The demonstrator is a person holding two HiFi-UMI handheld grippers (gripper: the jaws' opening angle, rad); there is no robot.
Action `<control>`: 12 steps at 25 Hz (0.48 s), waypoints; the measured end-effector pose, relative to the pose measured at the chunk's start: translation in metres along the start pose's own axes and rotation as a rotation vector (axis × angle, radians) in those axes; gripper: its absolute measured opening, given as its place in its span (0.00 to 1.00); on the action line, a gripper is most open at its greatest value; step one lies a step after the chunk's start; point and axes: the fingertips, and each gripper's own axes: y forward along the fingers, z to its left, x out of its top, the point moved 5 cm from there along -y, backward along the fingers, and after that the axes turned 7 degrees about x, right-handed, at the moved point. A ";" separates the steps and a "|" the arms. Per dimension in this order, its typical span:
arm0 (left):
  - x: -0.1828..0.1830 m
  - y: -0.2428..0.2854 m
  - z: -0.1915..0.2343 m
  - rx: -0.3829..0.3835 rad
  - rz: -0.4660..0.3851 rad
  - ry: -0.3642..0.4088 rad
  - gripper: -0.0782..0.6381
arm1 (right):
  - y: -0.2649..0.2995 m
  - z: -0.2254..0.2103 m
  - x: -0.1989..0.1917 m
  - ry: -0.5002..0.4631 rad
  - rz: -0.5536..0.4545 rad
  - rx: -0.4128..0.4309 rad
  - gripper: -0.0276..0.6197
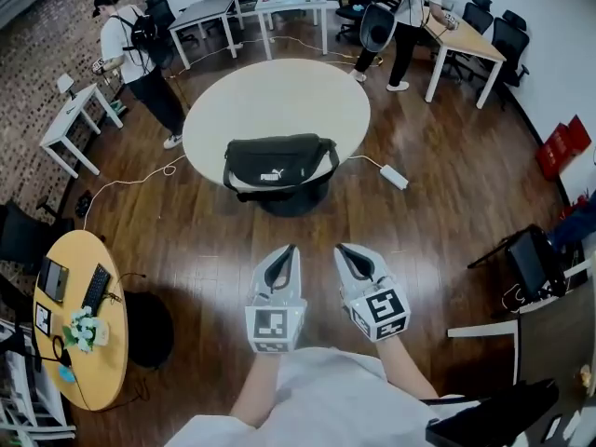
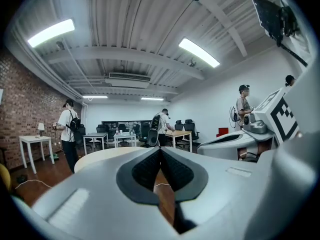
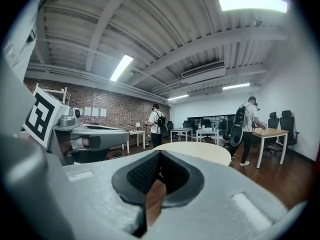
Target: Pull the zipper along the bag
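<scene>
Black fabric marks the task's thing in the head view: a bag (image 1: 279,164) with a small white logo lies at the near edge of a round, cream-topped table (image 1: 279,101). Its strap curves round both ends. The zipper is too small to make out, so I cannot tell whether it is done up or drawn back. Both tools are held low over the wooden floor (image 1: 438,222), well apart from the bag and the table. The left gripper (image 1: 287,251) and the right gripper (image 1: 345,250) sit side by side, tips pointing toward the bag. A white power strip (image 1: 393,176) lies on the floor to the right of the table.

From the left gripper view, the claw is clenched. Its two dark pads meet along a thin line with nothing between them. Only the table's pale top shows beyond the tips; the bag is out of sight here.

From the right gripper view, it is the same: the claw is clenched and empty, with the table top ahead and no bag visible.

As a judgement, the task has not begun. Nothing touches the bag. All of it is left: closing the gap to the table, steadying the bag, finding the zipper pull, gripping it and drawing it along.
</scene>
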 end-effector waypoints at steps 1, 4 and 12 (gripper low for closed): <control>-0.003 0.021 0.010 -0.005 0.001 -0.005 0.13 | 0.017 -0.011 -0.001 -0.001 0.003 -0.005 0.02; -0.014 0.092 0.038 -0.041 0.003 -0.005 0.13 | 0.071 -0.048 -0.005 -0.003 0.014 -0.045 0.02; 0.008 0.272 0.121 -0.212 0.014 0.067 0.13 | 0.227 -0.167 0.042 0.047 -0.011 -0.158 0.02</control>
